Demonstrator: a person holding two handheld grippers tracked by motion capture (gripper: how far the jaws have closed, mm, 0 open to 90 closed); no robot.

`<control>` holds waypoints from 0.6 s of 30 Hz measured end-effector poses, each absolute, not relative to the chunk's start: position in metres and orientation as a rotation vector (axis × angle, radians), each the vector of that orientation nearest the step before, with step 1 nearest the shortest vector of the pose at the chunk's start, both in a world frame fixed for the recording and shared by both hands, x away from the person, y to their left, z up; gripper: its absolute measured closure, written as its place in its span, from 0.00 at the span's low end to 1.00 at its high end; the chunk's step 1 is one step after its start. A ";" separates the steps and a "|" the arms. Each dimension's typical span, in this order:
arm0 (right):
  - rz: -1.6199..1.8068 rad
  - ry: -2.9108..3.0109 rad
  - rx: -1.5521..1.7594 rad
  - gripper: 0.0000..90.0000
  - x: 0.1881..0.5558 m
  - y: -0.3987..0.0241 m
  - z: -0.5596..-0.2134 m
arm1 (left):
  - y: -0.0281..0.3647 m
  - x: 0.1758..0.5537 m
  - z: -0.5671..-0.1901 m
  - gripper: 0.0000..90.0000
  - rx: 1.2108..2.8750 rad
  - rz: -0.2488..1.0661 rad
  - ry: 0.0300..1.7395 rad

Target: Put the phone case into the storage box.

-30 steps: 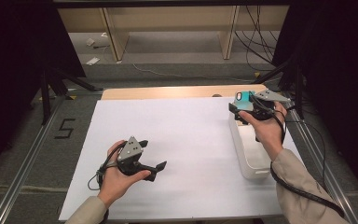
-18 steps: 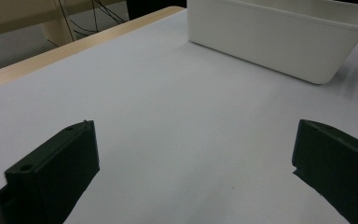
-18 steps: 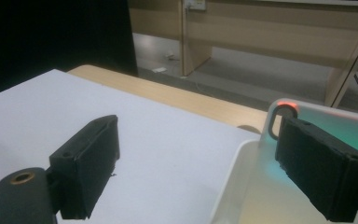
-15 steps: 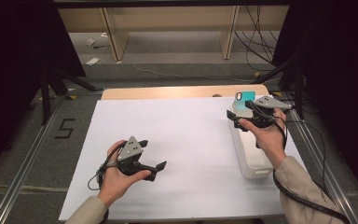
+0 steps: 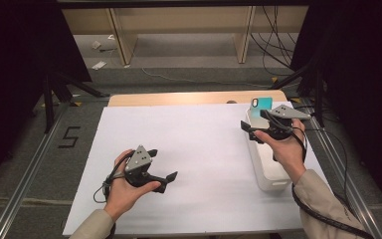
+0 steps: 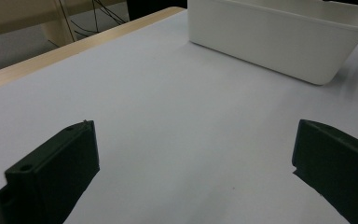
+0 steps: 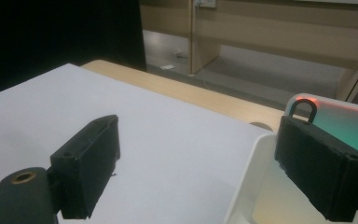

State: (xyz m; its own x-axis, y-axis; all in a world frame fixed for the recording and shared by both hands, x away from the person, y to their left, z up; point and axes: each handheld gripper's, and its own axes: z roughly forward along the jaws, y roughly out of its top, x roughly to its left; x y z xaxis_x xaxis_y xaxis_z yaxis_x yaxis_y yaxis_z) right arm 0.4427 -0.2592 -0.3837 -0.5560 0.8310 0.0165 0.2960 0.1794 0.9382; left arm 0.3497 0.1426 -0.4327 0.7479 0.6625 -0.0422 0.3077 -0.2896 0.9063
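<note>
While a teal phone case (image 5: 261, 103) is leaning upright at the far end of a white bin (image 5: 268, 172) on the table's right side, the right gripper (image 5: 255, 130) is hovering over that bin's near-left rim, its jaws standing wide with nothing between them; one jaw is hanging just in front of the case without pressing on it. Well apart, the left gripper (image 5: 163, 168) is resting low over the white table sheet (image 5: 199, 149) near the front edge, its jaws also spread wide and holding nothing. Beyond the sheet, a strip of wooden tabletop (image 5: 179, 98) is showing, with cables (image 5: 273, 35) trailing across the floor behind.
</note>
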 end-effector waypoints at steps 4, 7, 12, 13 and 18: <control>1.376 1.960 1.049 0.17 0.439 -0.259 -0.383 | 0.143 0.350 -0.433 0.00 1.888 0.420 0.745; 1.388 1.962 1.045 0.17 0.437 -0.258 -0.382 | 0.143 0.350 -0.432 0.00 1.885 0.422 0.745; 1.408 1.969 1.030 0.17 0.432 -0.256 -0.380 | 0.143 0.350 -0.432 0.00 1.886 0.422 0.746; 1.407 1.975 1.033 0.17 0.431 -0.256 -0.379 | 0.142 0.350 -0.432 0.00 1.885 0.421 0.745; 1.412 1.986 1.017 0.17 0.427 -0.255 -0.379 | 0.143 0.350 -0.432 0.00 1.887 0.421 0.746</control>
